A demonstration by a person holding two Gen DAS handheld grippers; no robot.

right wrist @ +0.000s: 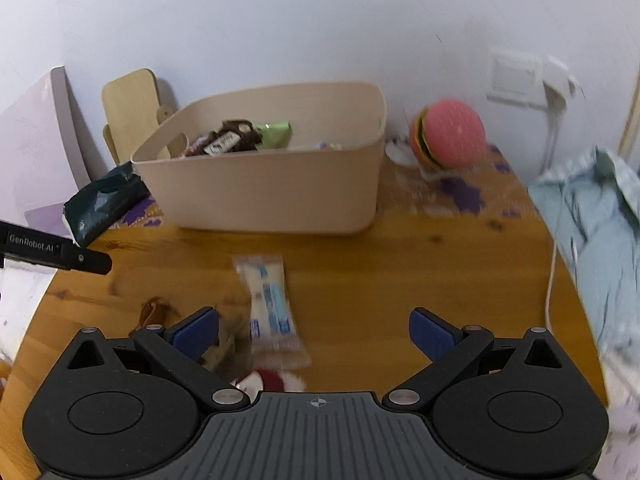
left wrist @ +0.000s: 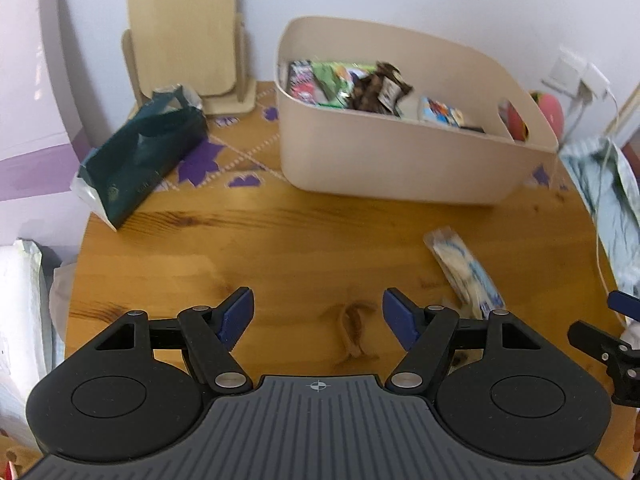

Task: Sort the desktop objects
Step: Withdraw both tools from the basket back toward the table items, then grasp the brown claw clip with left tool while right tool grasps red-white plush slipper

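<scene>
Soft even daylight, no hard shadows; strong fisheye bending at edges; right wrist view motion-blurred, corners vignetted.

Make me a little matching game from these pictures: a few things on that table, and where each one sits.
Things:
1. bin
2. dark pouch
3. white packet
4. burger toy

Places:
A. left of the bin
B. right of the bin, by the wall
C. back of the table, full of snacks
D. bare wood, between bin and right gripper

Pairs: 1-C, 2-A, 3-D, 4-B
</scene>
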